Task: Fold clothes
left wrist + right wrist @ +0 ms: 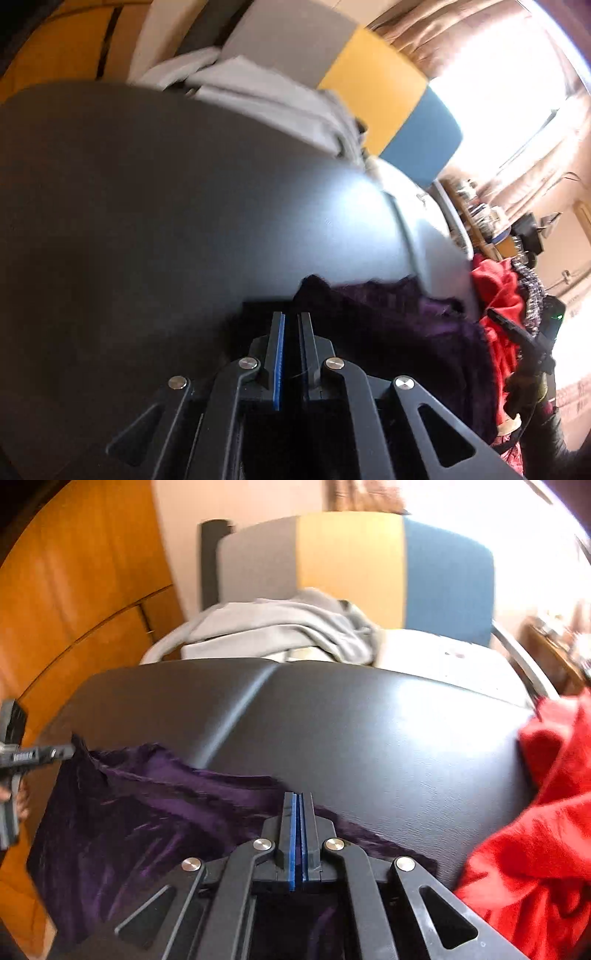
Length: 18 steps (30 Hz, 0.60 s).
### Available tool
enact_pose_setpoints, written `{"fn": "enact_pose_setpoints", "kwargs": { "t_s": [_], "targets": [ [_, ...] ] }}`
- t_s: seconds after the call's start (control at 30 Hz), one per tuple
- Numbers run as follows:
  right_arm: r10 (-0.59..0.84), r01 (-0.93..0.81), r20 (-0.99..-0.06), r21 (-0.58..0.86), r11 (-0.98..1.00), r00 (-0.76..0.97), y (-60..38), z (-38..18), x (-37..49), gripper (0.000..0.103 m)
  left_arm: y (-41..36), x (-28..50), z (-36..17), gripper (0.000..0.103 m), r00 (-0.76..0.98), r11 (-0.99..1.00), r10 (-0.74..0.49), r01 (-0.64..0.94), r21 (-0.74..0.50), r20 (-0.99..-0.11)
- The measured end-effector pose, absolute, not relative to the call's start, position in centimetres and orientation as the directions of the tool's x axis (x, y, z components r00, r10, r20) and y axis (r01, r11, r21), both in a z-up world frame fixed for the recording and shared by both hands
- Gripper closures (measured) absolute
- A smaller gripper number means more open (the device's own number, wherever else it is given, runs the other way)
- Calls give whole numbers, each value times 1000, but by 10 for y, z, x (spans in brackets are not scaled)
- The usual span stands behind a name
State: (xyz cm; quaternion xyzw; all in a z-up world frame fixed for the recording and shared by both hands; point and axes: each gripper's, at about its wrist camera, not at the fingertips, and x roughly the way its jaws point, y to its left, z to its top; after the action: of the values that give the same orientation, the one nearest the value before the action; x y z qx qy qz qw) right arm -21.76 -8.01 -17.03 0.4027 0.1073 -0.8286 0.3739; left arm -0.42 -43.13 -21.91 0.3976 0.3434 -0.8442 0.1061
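Observation:
A dark purple velvety garment (147, 812) hangs stretched between both grippers over the near edge of a black padded surface (369, 720). My right gripper (298, 797) is shut on the garment's upper edge, with cloth running out on both sides of the fingers. In the right wrist view my left gripper (70, 751) pinches the garment's far left corner. In the left wrist view the left gripper (291, 315) is shut on the purple garment (406, 332), whose corner pokes out past the fingertips. The right gripper (496, 317) shows at the right, held by a hand.
A red garment (535, 830) lies heaped on the surface's right end. Grey clothes (277, 627) are piled on a chair with a grey, yellow and blue back (351, 565) behind the surface. Orange wooden panels (74, 590) stand to the left. A bright curtained window (517, 92) is at the right.

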Motion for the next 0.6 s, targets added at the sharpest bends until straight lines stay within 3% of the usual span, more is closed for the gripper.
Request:
{"fn": "enact_pose_setpoints", "kwargs": {
  "t_s": [0.13, 0.23, 0.27, 0.3, 0.37, 0.43, 0.47, 0.6],
  "targets": [
    [-557, 735, -766, 169, -657, -321, -74, -178, -211, 96, -429, -1, -221, 97, -656, -735, 91, 463, -495, -749],
    [-527, 789, -799, 113, -604, -289, -86, -182, -201, 67, -427, 1, -221, 95, -656, -731, 88, 469, -496, -750],
    [-514, 806, -815, 104, -582, -267, -90, -187, -198, 49, -427, 2, -221, 94, -656, -729, 87, 471, -496, -750],
    [-499, 823, -833, 98, -560, -240, -94, -193, -196, 38, -426, 2, -220, 94, -657, -731, 83, 471, -494, -749],
    [-456, 844, -854, 38, -534, -250, -102, -203, -191, 42, -424, 2, -217, 94, -656, -744, 70, 468, -478, -752],
    [-434, 856, -862, 0, -516, -262, -107, -209, -187, 71, -420, 1, -214, 94, -632, -770, 26, 482, -419, -774],
    [-435, 856, -859, -6, -518, -269, -108, -207, -186, 96, -420, 0, -212, 94, -619, -778, 1, 493, -390, -785],
    [-518, 813, -787, 36, -582, -335, -90, -176, -192, 98, -428, 7, -212, 96, -594, -761, -60, 547, -348, -802]
  ]
}}
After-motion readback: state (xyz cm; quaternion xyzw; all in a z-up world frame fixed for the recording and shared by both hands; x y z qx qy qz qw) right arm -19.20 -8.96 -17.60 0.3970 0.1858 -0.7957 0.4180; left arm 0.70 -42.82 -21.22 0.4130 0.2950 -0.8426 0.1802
